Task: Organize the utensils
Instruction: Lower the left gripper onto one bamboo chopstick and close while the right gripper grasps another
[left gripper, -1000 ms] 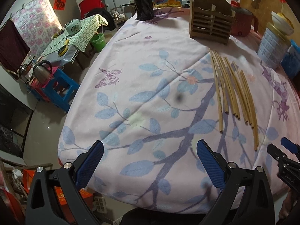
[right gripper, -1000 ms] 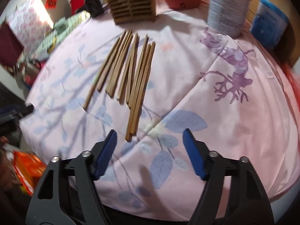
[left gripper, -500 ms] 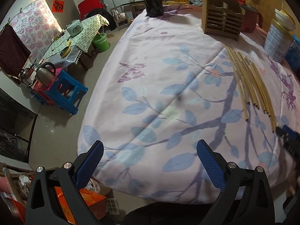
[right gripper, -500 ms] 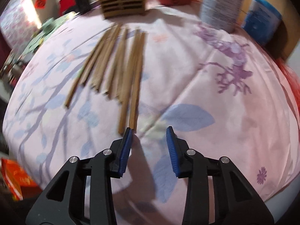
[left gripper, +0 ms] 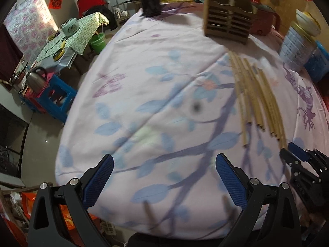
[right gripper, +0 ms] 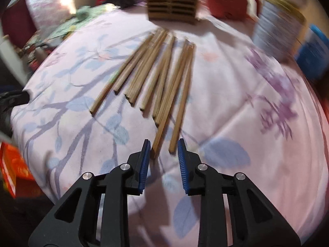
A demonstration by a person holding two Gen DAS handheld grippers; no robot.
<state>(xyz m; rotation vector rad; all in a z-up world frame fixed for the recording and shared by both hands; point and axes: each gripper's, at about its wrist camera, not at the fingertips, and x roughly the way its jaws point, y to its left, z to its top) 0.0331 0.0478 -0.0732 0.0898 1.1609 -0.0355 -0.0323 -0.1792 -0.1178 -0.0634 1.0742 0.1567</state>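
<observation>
My right claw is narrowly parted, the two nearest chopsticks' ends between its tips on the surface. My left claw gapes wide. Wooden holder blurred.

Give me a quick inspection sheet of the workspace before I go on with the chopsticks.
Surface: table under a pale floral cloth.
Job's things: wooden chopsticks lying loose in a fan; slatted wooden holder standing beyond them.
Clutter: red mug, tin can, black cup.
Grippers: left gripper open, over bare cloth; right gripper narrowed around two chopstick ends, not shut.
Cables: nothing seen.
Surroundings: blue stool, kettle, green bucket.
</observation>
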